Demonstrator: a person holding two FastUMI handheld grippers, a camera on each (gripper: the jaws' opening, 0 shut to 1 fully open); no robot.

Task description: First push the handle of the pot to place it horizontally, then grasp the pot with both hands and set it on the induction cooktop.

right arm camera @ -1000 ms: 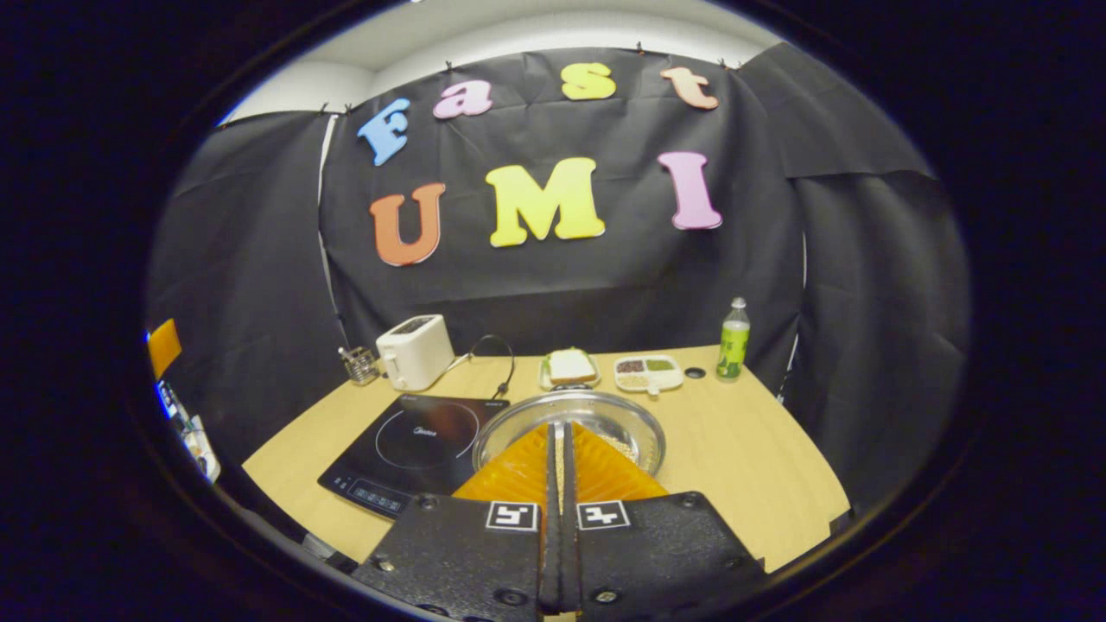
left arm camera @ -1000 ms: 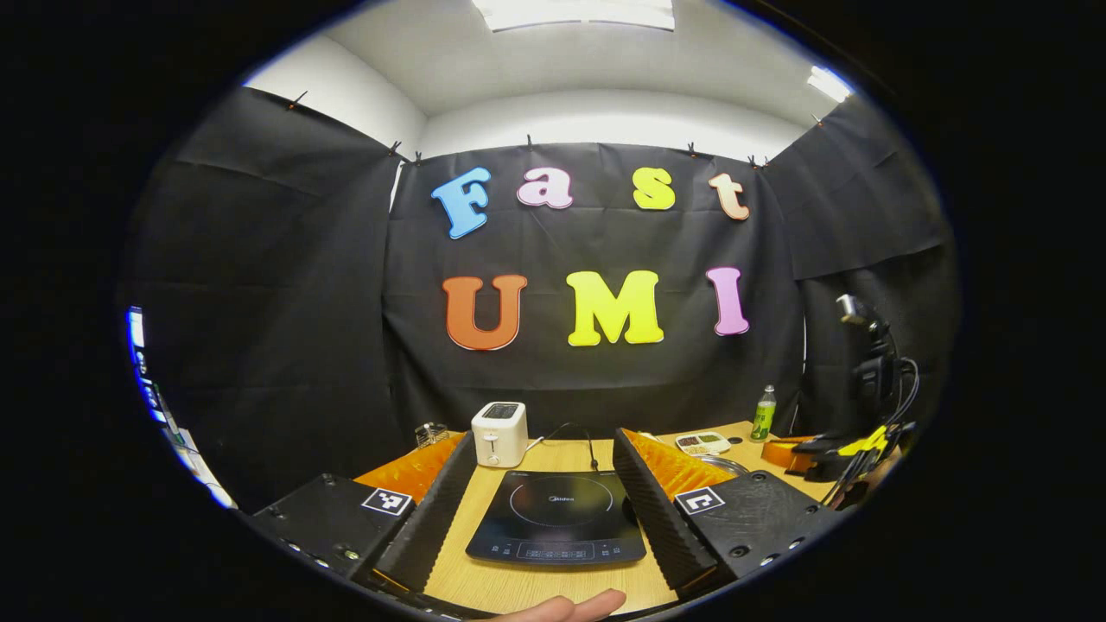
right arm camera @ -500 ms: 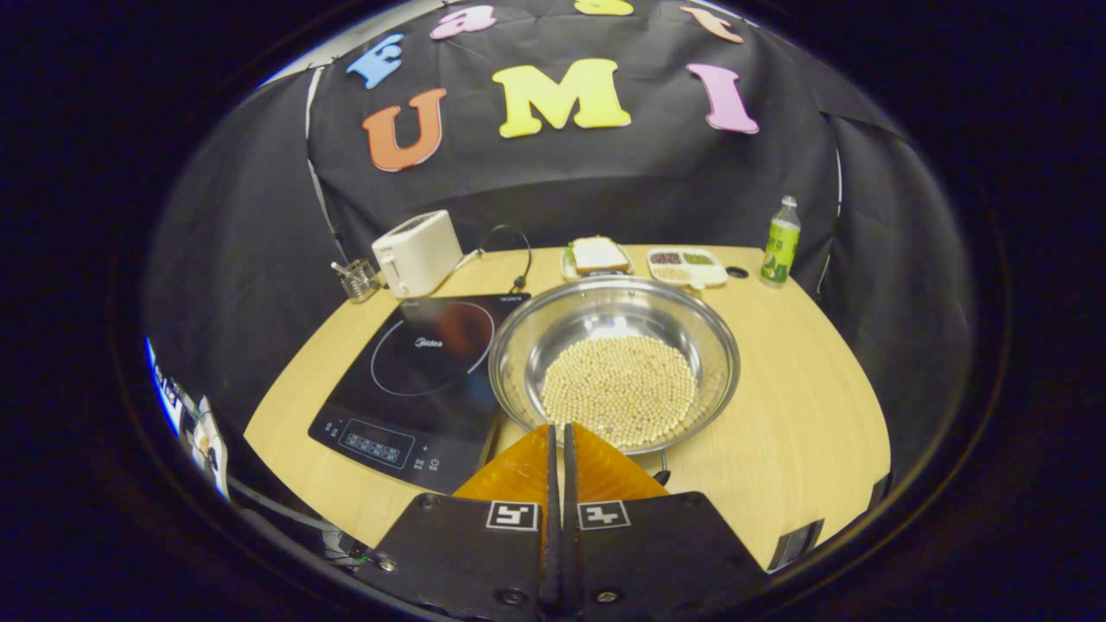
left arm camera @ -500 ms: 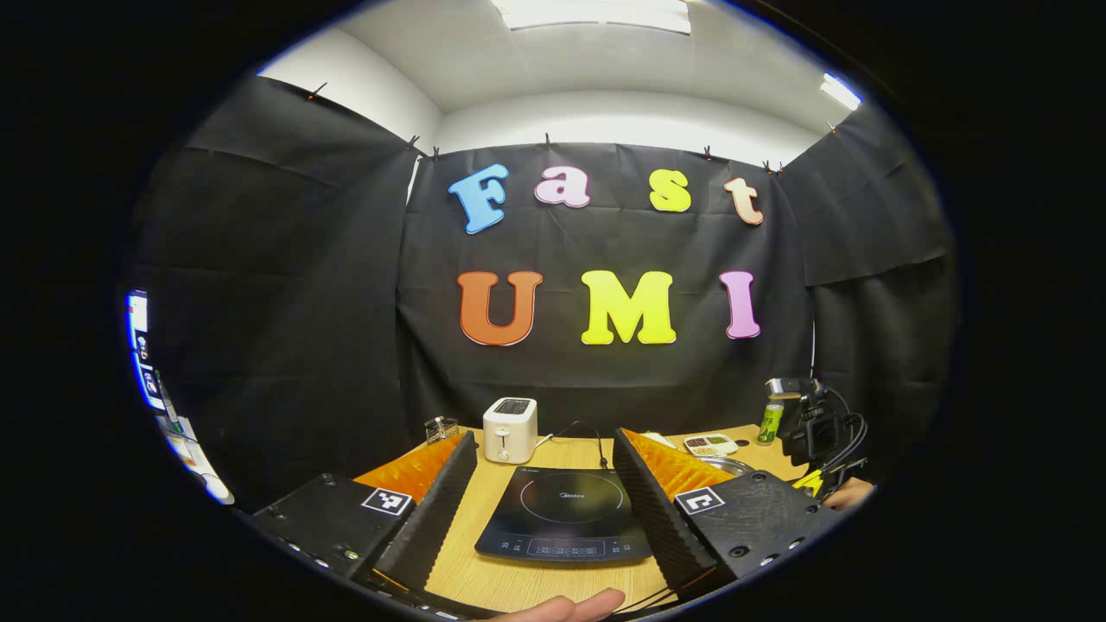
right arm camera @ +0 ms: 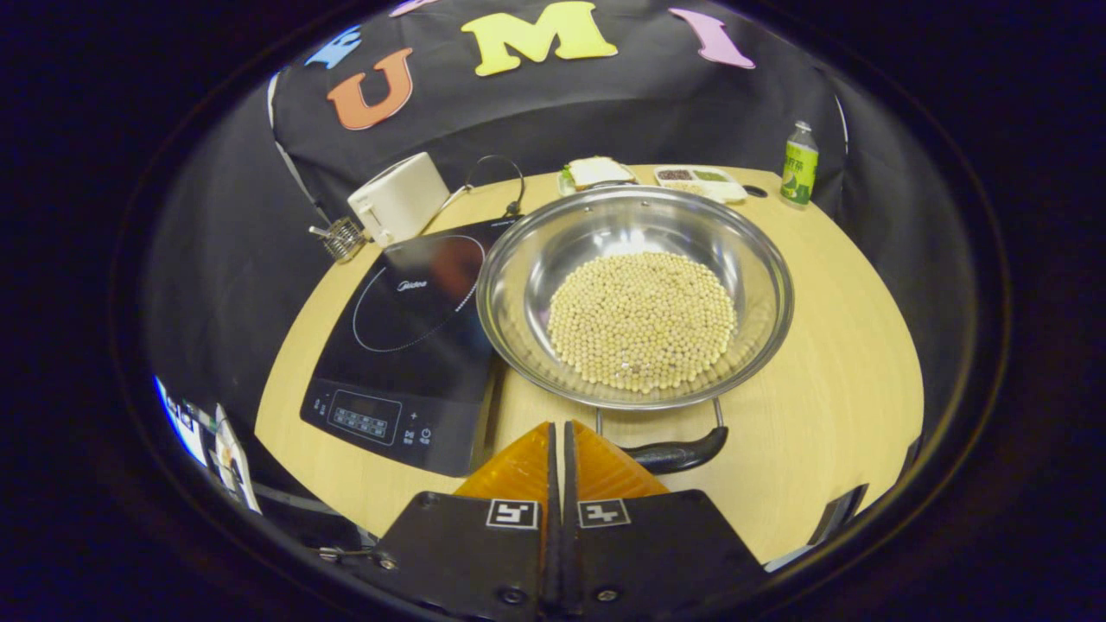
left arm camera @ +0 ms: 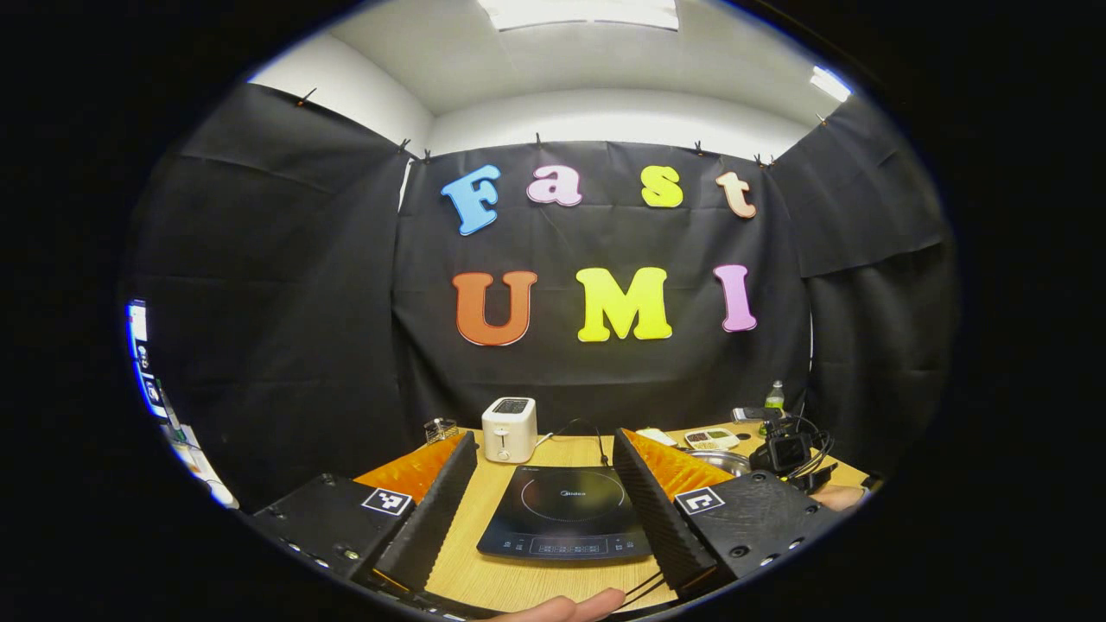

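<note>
Since the earlier frames the right gripper (right arm camera: 557,432) has tipped down toward the table (right arm camera: 829,345), so the whole pot (right arm camera: 635,294) now lies in its view where a second ago the fingers covered most of it. In the left gripper view the right gripper (left arm camera: 791,453) has sunk lower at the far right, with a bit of the hand holding it just beside it.

The right gripper's fingers are pressed together, with nothing between them. The pot, a wide steel bowl with a heap of pale beans (right arm camera: 641,320) in it, stands on the table just ahead of the fingertips. Its dark handle (right arm camera: 678,453) on a wire bracket points back toward the fingers and lies just to the right of their tips; contact cannot be told. The induction cooktop (right arm camera: 406,345) lies ahead and to the left of the fingers, right beside the pot's rim.

The left gripper (left arm camera: 544,462) has its fingers spread wide apart, holding nothing. Between them and a little ahead lies the induction cooktop (left arm camera: 566,514). Beyond it stands a white toaster (left arm camera: 509,429). The pot's rim (left arm camera: 721,460) peeks out just past the right finger.

Farther ahead of the right gripper's fingers, at the table's back edge, are a sandwich on a plate (right arm camera: 596,173), a divided tray (right arm camera: 698,180) and a green bottle (right arm camera: 799,164).
</note>
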